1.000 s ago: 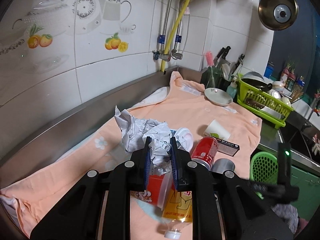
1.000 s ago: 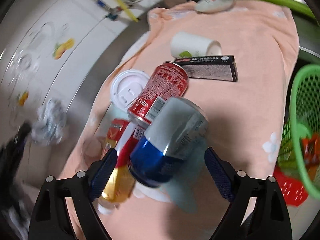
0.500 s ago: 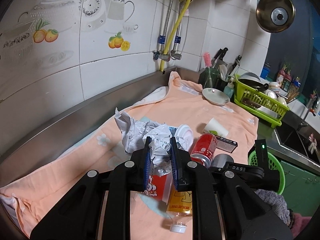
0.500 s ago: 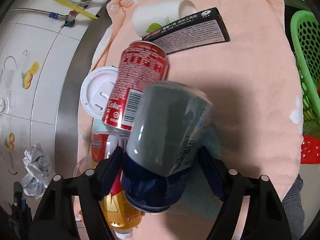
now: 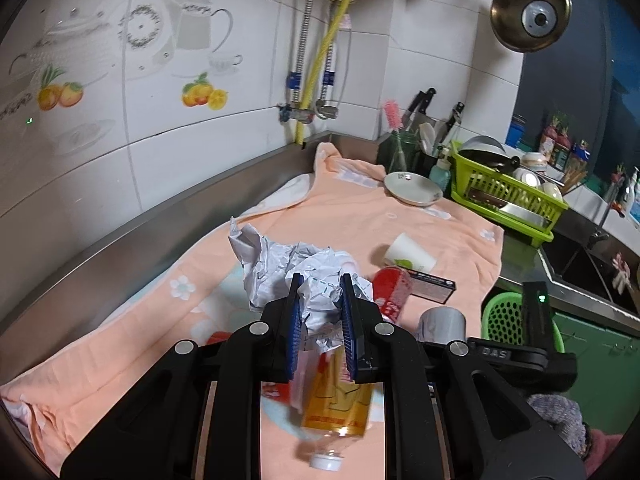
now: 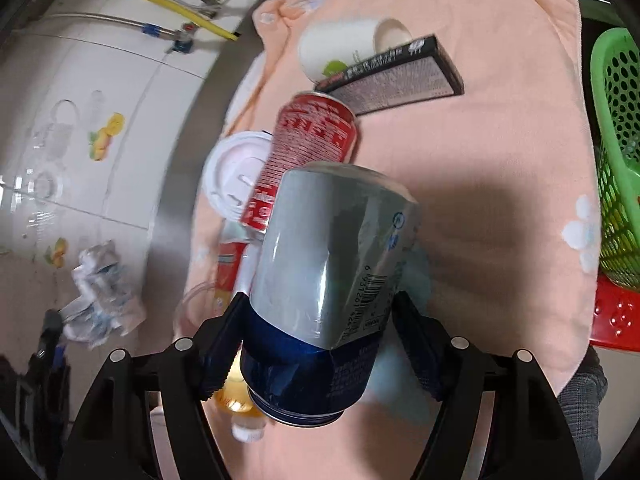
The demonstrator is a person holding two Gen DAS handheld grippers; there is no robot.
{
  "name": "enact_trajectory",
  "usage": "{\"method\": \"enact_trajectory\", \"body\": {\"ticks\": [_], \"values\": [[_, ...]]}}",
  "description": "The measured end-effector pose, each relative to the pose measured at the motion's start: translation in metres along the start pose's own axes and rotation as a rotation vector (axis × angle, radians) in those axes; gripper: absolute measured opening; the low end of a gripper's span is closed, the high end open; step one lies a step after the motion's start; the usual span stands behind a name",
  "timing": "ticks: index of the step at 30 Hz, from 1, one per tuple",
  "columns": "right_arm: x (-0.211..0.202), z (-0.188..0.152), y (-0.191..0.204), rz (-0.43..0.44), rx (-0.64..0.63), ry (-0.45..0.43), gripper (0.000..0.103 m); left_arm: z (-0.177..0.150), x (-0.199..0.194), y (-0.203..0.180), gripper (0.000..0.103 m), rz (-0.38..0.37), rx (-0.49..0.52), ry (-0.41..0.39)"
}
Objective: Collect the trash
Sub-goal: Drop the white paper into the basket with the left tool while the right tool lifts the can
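My left gripper is shut on a wad of crumpled white paper and holds it above the peach cloth. My right gripper is shut on a silver and blue can, which also shows in the left wrist view. On the cloth lie a red can, a white lid, a white paper cup, a black box and a yellow-labelled bottle.
A green mesh basket stands off the counter's right edge, also in the left wrist view. A white plate, a knife holder and a lime dish rack stand at the far end. A tiled wall runs along the left.
My left gripper has lifted the crumpled paper a little higher. My right gripper has closed onto the silver and blue can and raised it off the cloth.
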State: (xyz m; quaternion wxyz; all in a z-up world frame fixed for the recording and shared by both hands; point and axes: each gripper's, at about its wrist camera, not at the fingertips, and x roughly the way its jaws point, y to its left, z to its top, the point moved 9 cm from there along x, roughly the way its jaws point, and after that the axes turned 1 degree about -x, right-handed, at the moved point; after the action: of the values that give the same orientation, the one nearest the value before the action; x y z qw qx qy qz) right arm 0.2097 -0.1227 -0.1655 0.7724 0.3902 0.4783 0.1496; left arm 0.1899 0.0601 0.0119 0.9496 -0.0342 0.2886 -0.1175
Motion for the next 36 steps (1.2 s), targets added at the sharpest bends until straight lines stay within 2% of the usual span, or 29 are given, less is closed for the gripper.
{"method": "enact_trajectory", "body": {"ticks": [5,10,16,21,23,28,31,33,34,36], "values": [[-0.053,0.004,-0.008,0.047,-0.038,-0.069,0.070,0.000,0.005,-0.037,0.017,-0.045,0.033,0.010],[-0.118,0.018,-0.037,0.024,-0.074,-0.155,0.070,-0.006,0.019,-0.099,0.017,-0.129,0.091,0.035],[-0.197,0.040,-0.101,-0.075,-0.103,-0.248,0.070,-0.031,0.048,-0.199,0.017,-0.251,0.174,0.098],[-0.249,0.059,-0.163,-0.171,-0.108,-0.314,0.069,-0.066,0.087,-0.285,0.017,-0.336,0.249,0.192],[-0.264,0.064,-0.184,-0.199,-0.096,-0.336,0.069,-0.084,0.105,-0.318,0.017,-0.379,0.281,0.244],[-0.287,0.068,-0.226,-0.244,-0.062,-0.364,0.069,-0.122,0.139,-0.375,0.019,-0.421,0.334,0.338],[-0.291,0.067,-0.239,-0.259,-0.054,-0.367,0.068,-0.137,0.158,-0.390,0.021,-0.410,0.363,0.362],[-0.291,0.067,-0.246,-0.275,-0.057,-0.365,0.068,-0.144,0.166,-0.397,0.021,-0.429,0.356,0.388],[-0.289,0.066,-0.248,-0.279,-0.064,-0.361,0.067,-0.146,0.171,-0.398,0.024,-0.425,0.352,0.391],[-0.287,0.065,-0.252,-0.286,-0.070,-0.352,0.067,-0.147,0.177,-0.397,0.036,-0.430,0.333,0.397]]}}
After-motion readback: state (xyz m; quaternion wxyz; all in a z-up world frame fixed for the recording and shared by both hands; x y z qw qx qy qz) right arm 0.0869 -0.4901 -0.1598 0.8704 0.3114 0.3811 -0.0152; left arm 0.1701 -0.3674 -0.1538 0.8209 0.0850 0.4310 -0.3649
